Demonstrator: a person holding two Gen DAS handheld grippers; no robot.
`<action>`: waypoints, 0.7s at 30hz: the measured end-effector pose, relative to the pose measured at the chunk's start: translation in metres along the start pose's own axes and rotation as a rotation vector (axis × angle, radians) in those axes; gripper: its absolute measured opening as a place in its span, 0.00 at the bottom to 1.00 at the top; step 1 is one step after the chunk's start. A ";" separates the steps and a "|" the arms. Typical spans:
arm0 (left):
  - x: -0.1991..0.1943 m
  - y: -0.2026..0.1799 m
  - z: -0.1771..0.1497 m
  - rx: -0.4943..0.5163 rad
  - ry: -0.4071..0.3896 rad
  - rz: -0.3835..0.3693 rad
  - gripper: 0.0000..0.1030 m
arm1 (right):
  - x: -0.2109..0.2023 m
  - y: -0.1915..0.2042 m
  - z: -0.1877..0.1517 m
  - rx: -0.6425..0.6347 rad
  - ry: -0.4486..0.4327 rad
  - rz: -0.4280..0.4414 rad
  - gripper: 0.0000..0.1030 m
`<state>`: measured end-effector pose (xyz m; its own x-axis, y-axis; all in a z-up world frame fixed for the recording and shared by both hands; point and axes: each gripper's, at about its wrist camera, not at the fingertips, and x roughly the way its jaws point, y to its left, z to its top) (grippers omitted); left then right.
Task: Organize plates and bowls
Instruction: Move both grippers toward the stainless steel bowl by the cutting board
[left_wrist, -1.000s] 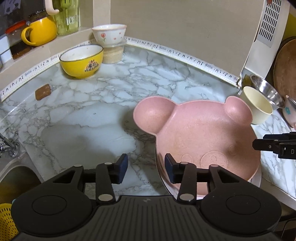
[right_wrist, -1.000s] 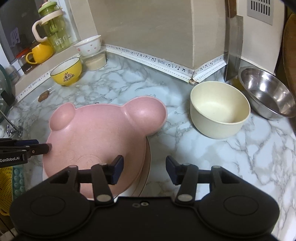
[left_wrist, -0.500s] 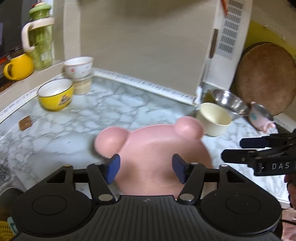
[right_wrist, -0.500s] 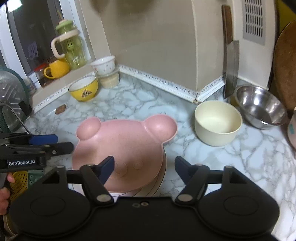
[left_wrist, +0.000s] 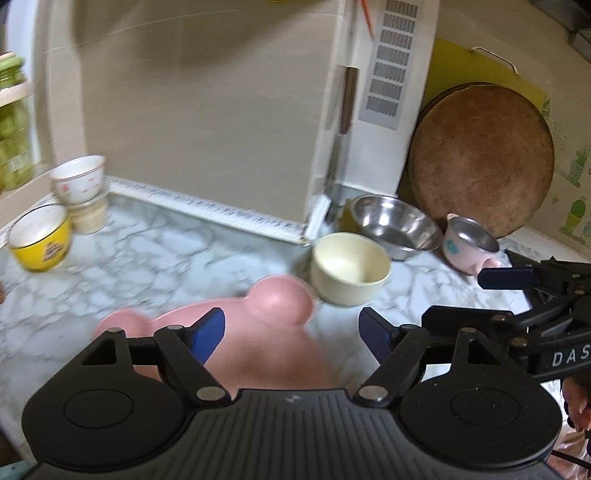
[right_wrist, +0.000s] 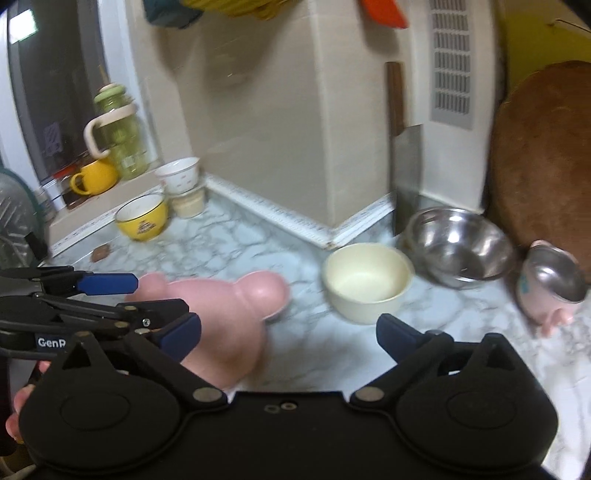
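A pink bear-shaped plate lies on the marble counter, also in the right wrist view. A cream bowl stands just beyond it, also in the right wrist view. A steel bowl and a small pink cup stand further right. A yellow bowl and a white bowl on a beige one stand far left. My left gripper is open and empty above the pink plate. My right gripper is open and empty, raised above the counter to the right of the plate.
A round wooden board leans on the wall at the right. A cleaver hangs by the wall corner. A yellow mug and a green jar stand on the window ledge. The counter runs along the wall.
Both grippers have lifted and pulled back from the pink plate and tilted up toward the wall. Their jaws have opened wider. The plate stays on the counter.
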<state>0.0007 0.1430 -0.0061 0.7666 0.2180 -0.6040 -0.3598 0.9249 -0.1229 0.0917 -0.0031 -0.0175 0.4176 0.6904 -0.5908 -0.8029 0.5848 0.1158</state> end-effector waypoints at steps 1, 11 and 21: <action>0.006 -0.006 0.005 0.000 0.005 -0.004 0.77 | -0.001 -0.008 0.002 0.009 0.000 -0.010 1.00; 0.080 -0.065 0.068 0.052 0.043 -0.005 0.78 | 0.005 -0.104 0.025 0.117 0.024 -0.134 1.00; 0.176 -0.092 0.120 0.040 0.156 0.027 0.78 | 0.057 -0.186 0.077 0.100 0.094 -0.258 1.00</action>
<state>0.2322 0.1339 -0.0062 0.6638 0.1949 -0.7221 -0.3551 0.9318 -0.0750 0.2976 -0.0395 -0.0108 0.5580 0.4736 -0.6815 -0.6273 0.7783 0.0274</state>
